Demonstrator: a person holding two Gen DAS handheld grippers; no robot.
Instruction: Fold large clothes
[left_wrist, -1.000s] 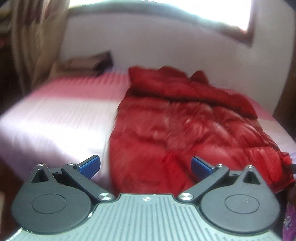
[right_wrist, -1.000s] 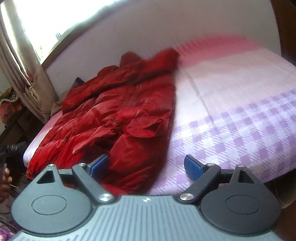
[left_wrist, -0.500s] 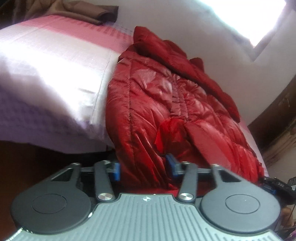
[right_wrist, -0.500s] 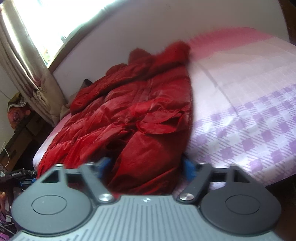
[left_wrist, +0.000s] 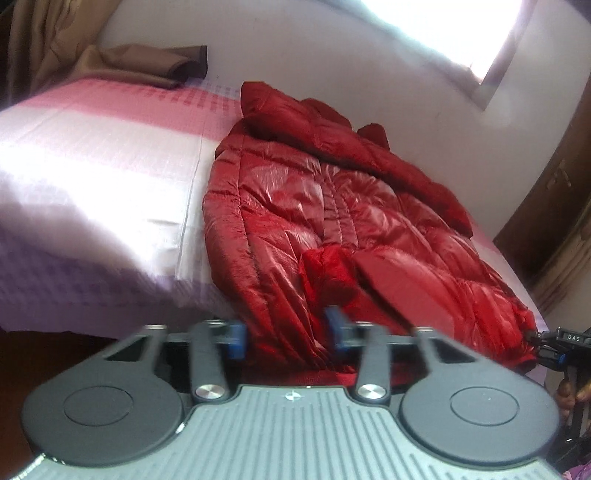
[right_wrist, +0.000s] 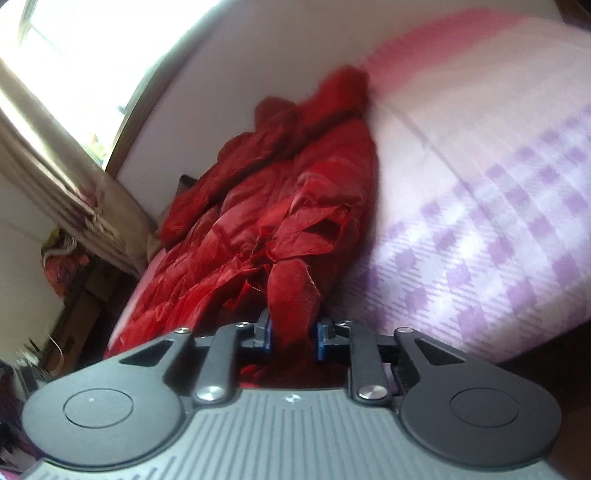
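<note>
Presently, a red puffer jacket (left_wrist: 332, 229) lies spread on the bed (left_wrist: 92, 177), its hem hanging over the near edge of the mattress and its hood end toward the wall (left_wrist: 332, 55). The bedsheet is pale with a pink band and a lilac check.

Left gripper (left_wrist: 284, 332): held at the near hem of the jacket. Its jaws have just been opening again after a partial close and now stand moderately apart. Hem fabric sits between the blue pads (left_wrist: 236, 338), but a gap shows on each side; the pads do not press on it. No grip confirmed.

Right gripper (right_wrist: 293, 338): held at the jacket's other near corner, beside the checked part of the sheet. Its jaws have just been closing and now stand narrow, with a bunched fold of the red fabric squeezed between the blue pads (right_wrist: 321, 341). The fold rises out of the jaws in a gathered peak. Grip confirmed.

Other items noted: a brown cloth (left_wrist: 147, 62) at the far corner of the bed against the wall; a curtain (right_wrist: 55, 173) under a bright window (right_wrist: 74, 55).
</note>
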